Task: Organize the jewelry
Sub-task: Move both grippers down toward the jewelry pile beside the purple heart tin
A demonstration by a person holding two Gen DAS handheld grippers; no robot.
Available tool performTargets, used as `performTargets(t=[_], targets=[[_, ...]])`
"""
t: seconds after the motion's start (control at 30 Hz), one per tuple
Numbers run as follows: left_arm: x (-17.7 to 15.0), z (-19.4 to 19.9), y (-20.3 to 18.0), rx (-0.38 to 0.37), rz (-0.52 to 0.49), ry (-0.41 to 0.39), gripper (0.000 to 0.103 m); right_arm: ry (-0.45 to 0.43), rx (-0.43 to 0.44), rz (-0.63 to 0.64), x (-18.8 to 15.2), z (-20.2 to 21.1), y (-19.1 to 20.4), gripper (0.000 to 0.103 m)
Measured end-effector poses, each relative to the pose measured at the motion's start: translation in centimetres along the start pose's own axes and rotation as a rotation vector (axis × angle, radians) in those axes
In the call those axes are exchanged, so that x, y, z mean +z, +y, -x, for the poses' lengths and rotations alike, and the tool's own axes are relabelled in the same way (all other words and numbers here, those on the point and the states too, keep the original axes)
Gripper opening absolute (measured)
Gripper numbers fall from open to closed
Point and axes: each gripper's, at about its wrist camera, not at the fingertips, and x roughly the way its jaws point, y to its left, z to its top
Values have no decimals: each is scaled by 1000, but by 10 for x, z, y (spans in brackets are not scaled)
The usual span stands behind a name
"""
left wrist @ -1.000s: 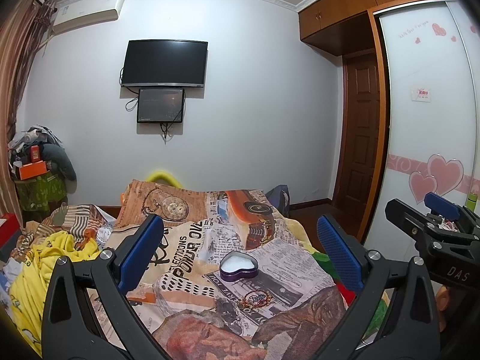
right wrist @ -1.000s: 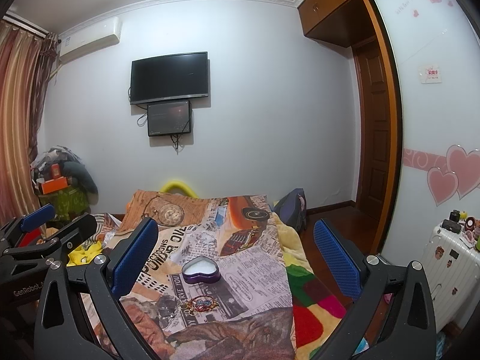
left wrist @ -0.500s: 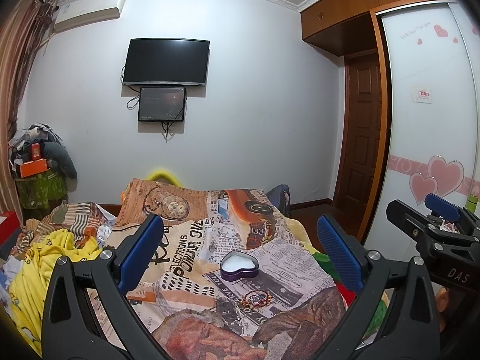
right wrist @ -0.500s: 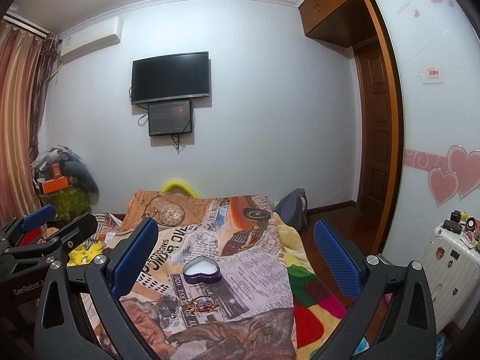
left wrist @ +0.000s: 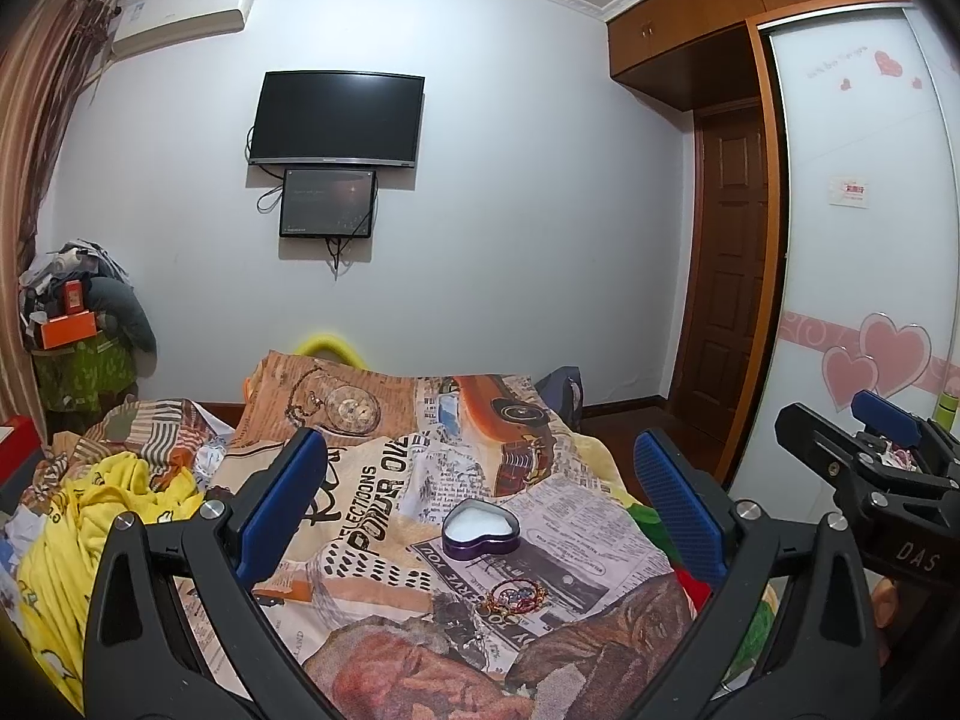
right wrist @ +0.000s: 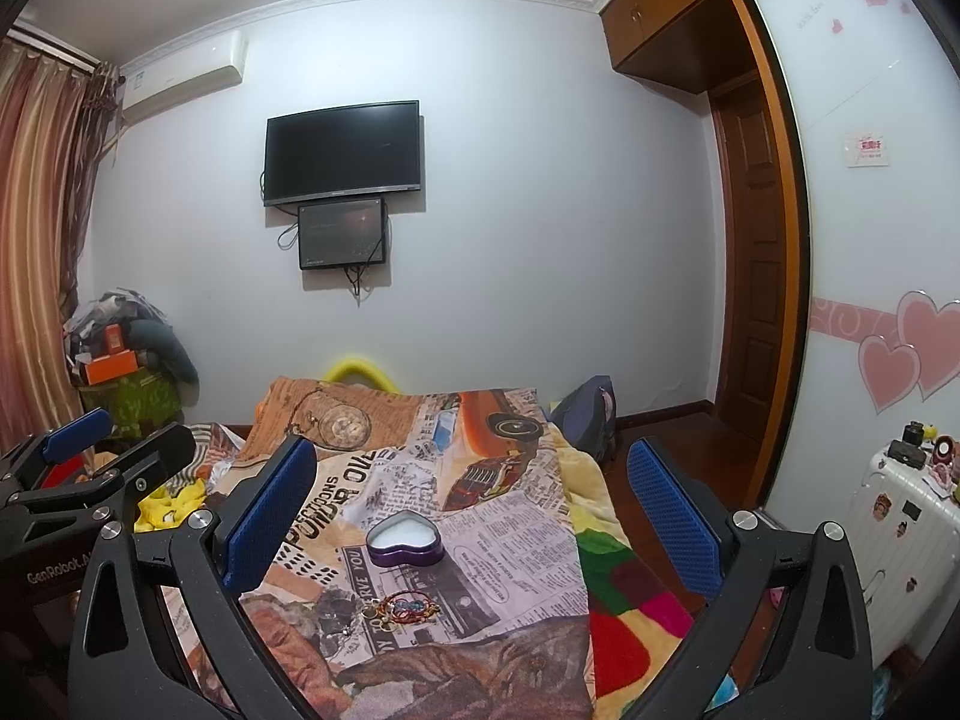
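An open purple heart-shaped box [left wrist: 480, 531] with a white inside sits on the patterned bed cover [left wrist: 384, 480]; it also shows in the right wrist view [right wrist: 405, 539]. A small heap of jewelry [left wrist: 510, 594] with red and gold strands lies just in front of it, seen too in the right wrist view [right wrist: 399, 606]. My left gripper [left wrist: 480, 504] is open and empty, held above the bed. My right gripper [right wrist: 471, 510] is open and empty beside it. Each gripper shows at the edge of the other's view.
Yellow clothes [left wrist: 90, 516] are heaped on the bed's left. A colourful blanket [right wrist: 618, 600] hangs at the bed's right edge. A white suitcase [right wrist: 900, 540] stands at the right by the wardrobe. A backpack [right wrist: 585, 414] sits past the bed.
Both views have drifted slightly; the grippers stay open and the box and jewelry have not moved.
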Motion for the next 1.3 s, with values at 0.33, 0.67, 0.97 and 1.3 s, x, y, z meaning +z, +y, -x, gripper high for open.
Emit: performTargets(t=[0.33,0.67,0.97,1.3], targets=[[0,-2,0,1,1,8,103,7,2,-1,-1,0,3,103],[0,-11,2,4,4,31,103,25,2,-6,-2,-7,0,103],[-5,-37,5,28,1,78,103,74,-3,-17,-9,-27,-8,103],[-24,-103,13,65,-34,187,103,193,-41,-37,-29,-76,-26,103]])
